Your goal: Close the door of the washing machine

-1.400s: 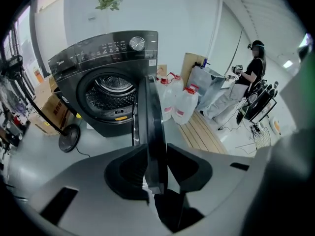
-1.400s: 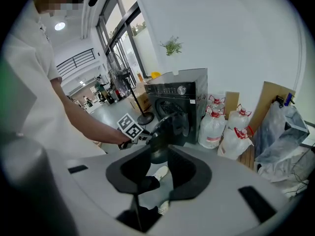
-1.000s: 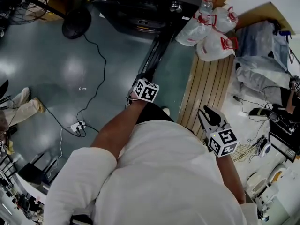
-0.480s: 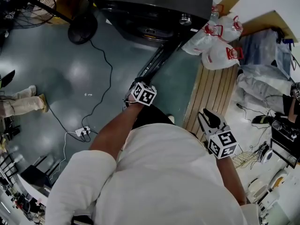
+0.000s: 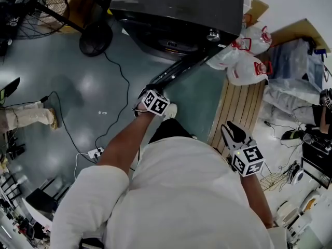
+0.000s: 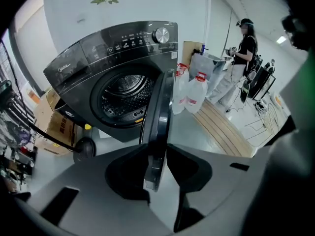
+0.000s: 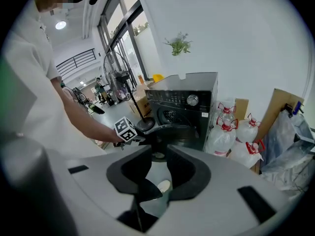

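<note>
Clamping left gripper on door rim, swinging door tighter than 1 second ago toward washing machine at 12 o'clock, still ajar; holding right gripper agape, empty, at 4 o'clock.

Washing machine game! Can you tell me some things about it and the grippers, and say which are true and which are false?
1. The door of the washing machine is shut. False: it stands open.
2. The door's edge sits between the jaws of the left gripper. True.
3. The right gripper holds a jug. False: its jaws are apart and hold nothing.
4. Beside the machine stand plastic jugs with red tops. True.
</note>
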A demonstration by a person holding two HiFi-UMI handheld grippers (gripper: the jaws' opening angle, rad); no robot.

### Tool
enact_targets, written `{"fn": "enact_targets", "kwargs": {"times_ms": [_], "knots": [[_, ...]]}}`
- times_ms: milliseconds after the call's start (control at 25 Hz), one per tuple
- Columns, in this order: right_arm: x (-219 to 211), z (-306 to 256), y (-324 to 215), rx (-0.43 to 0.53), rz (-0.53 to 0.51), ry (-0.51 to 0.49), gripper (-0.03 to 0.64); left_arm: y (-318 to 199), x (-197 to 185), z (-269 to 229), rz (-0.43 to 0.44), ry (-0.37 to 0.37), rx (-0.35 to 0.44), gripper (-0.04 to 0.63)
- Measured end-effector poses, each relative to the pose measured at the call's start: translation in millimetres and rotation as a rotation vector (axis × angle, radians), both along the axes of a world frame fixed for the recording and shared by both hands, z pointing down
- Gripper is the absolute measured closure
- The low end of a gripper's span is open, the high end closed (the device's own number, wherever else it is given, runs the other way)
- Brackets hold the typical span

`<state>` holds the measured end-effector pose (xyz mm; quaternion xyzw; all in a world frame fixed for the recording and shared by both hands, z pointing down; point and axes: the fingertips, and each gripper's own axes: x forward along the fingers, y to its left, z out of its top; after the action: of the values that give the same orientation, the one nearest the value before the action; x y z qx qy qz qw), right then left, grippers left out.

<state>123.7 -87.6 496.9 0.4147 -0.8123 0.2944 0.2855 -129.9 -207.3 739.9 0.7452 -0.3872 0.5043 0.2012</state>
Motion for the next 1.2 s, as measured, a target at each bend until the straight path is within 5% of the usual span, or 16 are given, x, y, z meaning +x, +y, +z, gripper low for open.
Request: {"fn": "enact_targets", "kwargs": {"times_ms": [1200], "knots": [[-5.2,3.4,-35.5,-0.043,0.112,0.04,0.514,-172.5,-82.5,-11.1,-0.062,-0.083,0.144,0.505]]}}
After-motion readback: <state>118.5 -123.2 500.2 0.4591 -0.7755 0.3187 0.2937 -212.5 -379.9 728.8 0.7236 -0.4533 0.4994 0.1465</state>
